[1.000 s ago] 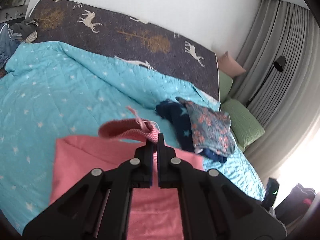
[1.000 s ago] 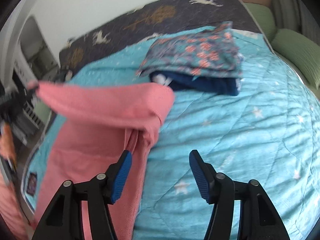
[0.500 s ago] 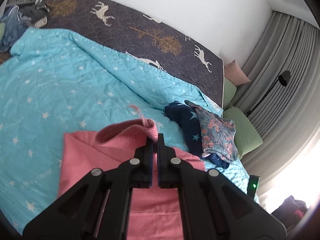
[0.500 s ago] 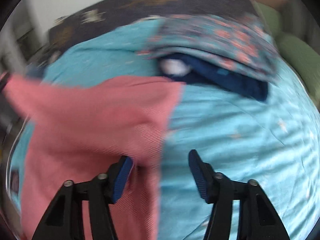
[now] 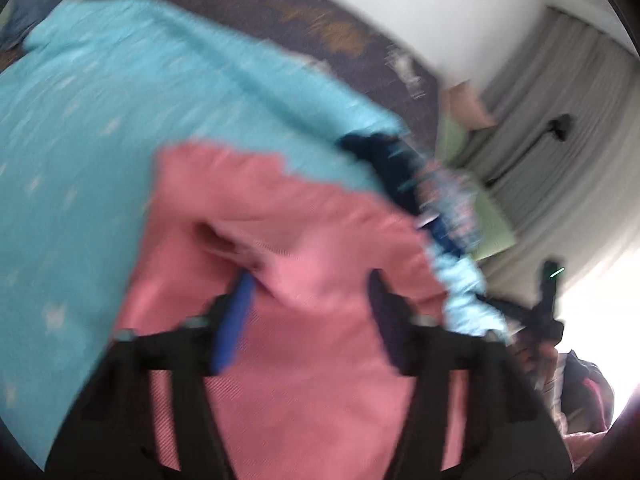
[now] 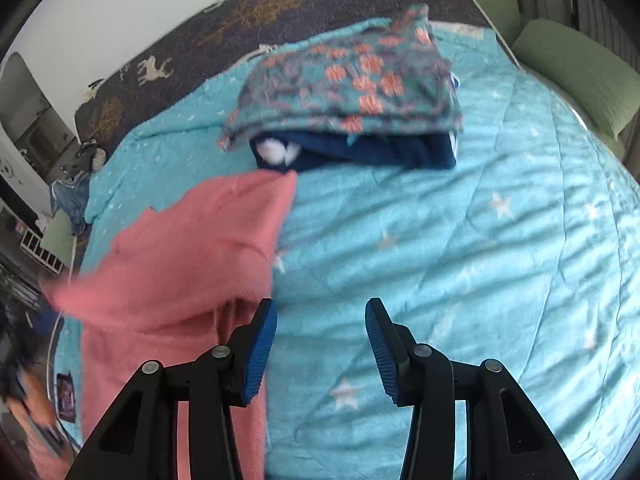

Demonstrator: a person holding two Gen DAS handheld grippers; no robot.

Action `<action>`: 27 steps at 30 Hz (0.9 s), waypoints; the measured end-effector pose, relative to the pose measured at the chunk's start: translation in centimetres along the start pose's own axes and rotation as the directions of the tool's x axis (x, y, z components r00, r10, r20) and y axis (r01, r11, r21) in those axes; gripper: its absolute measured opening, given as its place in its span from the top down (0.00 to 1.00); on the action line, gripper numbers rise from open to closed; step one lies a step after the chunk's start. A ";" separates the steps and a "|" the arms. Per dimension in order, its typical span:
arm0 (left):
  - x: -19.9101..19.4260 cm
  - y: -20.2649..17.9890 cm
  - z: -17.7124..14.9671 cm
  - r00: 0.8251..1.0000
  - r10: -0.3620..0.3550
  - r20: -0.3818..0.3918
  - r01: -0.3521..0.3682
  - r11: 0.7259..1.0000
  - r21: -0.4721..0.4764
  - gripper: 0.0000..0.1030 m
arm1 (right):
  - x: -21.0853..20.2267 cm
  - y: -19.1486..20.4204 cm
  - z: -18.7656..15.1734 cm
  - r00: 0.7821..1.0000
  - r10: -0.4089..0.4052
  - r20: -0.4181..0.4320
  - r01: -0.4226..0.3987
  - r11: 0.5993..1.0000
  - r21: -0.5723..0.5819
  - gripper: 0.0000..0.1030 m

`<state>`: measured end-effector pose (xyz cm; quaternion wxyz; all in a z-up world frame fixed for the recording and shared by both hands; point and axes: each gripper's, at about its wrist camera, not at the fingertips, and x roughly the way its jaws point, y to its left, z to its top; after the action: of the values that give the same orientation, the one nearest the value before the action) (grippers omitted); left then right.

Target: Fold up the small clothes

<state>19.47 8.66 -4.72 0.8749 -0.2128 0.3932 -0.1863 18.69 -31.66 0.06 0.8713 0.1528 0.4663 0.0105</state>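
A pink garment (image 5: 304,208) lies spread on the turquoise star quilt (image 5: 80,160). One loose fold of it is bunched just ahead of my left gripper (image 5: 310,280). That gripper's jaws are opening above the pink cloth, which lies under and between them, and the picture is motion-blurred. In the right wrist view the pink garment (image 6: 192,248) has a flap hanging in the air at the left. My right gripper (image 6: 320,304) stands open over the bare quilt (image 6: 460,260), its left finger beside the garment's edge.
A folded stack, a floral piece (image 6: 344,80) on a navy one (image 6: 360,152), sits on the quilt beyond the pink garment. Green pillows (image 6: 576,64) and grey curtains (image 5: 560,128) are on the right. A dark deer-print spread (image 6: 280,8) covers the far side, with loose clothes (image 6: 72,196) at its left end.
My left gripper went from shut on the pink garment's hem to open and dropped low over the cloth, which now lies on the bed. The right jaws narrowed a little.
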 end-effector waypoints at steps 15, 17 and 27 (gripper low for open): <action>4.2 2.7 4.1 0.996 0.059 -0.074 -0.066 0.992 -0.104 0.36 | 7.6 7.3 0.3 0.975 0.152 -0.163 -0.167 0.982 -0.083 0.70; 5.7 2.8 4.3 0.988 0.115 -0.104 -0.123 0.990 -0.071 0.37 | 7.6 6.2 0.2 0.970 0.183 -0.161 -0.194 0.980 -0.055 0.72; 4.5 -0.4 6.3 0.981 0.192 -0.001 -0.190 0.976 0.107 0.98 | 5.6 4.4 -0.1 0.973 0.189 -0.133 -0.197 0.979 -0.057 0.70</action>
<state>27.04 7.50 -3.47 0.8965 -0.1261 0.4064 -0.1233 22.35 -26.51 -3.25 0.8396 0.1657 0.5029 0.1212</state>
